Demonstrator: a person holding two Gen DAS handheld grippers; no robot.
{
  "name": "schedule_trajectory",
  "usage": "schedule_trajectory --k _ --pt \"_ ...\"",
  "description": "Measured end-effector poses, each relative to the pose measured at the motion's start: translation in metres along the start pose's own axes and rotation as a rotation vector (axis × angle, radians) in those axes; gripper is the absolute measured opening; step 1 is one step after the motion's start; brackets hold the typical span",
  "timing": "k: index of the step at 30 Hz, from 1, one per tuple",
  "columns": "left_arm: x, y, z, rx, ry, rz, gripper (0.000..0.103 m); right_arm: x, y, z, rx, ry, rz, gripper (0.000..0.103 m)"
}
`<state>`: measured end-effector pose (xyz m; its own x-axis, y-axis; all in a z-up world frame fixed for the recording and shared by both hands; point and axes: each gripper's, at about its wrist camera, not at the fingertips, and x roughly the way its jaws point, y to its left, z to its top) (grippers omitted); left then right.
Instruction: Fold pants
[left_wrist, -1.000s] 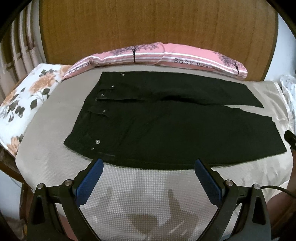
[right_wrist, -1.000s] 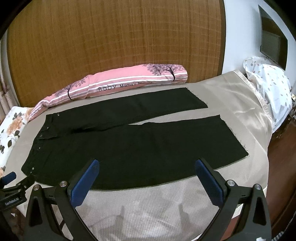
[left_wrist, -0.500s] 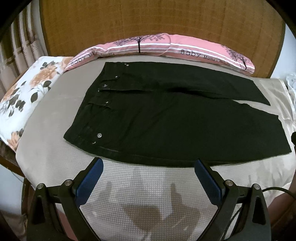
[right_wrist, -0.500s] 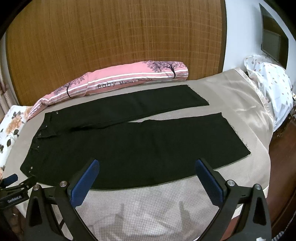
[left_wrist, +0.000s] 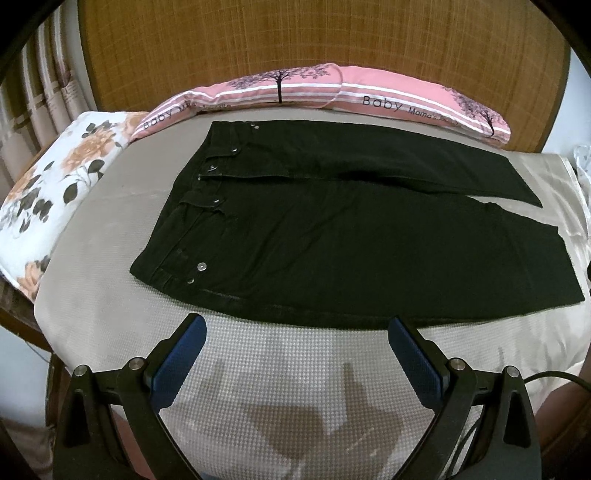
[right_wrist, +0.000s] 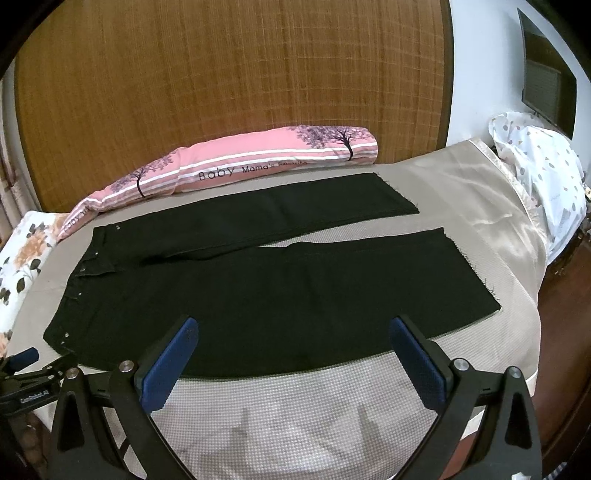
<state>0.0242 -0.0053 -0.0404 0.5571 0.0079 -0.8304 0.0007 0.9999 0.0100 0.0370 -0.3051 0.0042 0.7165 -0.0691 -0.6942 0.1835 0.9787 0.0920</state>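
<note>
Black pants (left_wrist: 351, 240) lie flat on the beige bed cover, waistband to the left, both legs spread apart to the right. They also show in the right wrist view (right_wrist: 277, 295). My left gripper (left_wrist: 295, 339) is open and empty, hovering over the cover just in front of the near leg's edge. My right gripper (right_wrist: 293, 345) is open and empty, its fingertips over the near edge of the same leg. The left gripper (right_wrist: 22, 369) shows at the left edge of the right wrist view, near the waistband corner.
A pink bolster pillow (left_wrist: 332, 92) lies behind the pants against the wooden headboard (right_wrist: 221, 92). A floral pillow (left_wrist: 55, 192) lies at the left. A white spotted cloth (right_wrist: 543, 177) sits off the right bed edge. The beige cover (left_wrist: 288, 387) fills the foreground.
Both grippers have drifted slightly closer to the pants and a little higher; the left view has shifted so the pants sit lower in frame. Both stay open; the pants have not moved.
</note>
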Motion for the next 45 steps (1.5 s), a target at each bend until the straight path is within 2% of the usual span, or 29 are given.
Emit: schedule_trajectory --k 33,45 --pt "0.002 0.001 0.001 0.004 0.009 0.016 0.098 -0.003 0.005 0.003 -0.001 -0.004 0.009 0.102" --pt "0.016 0.015 0.024 -0.023 0.007 -0.01 0.098 0.021 0.0 0.012 0.02 0.04 -0.011 0.102"
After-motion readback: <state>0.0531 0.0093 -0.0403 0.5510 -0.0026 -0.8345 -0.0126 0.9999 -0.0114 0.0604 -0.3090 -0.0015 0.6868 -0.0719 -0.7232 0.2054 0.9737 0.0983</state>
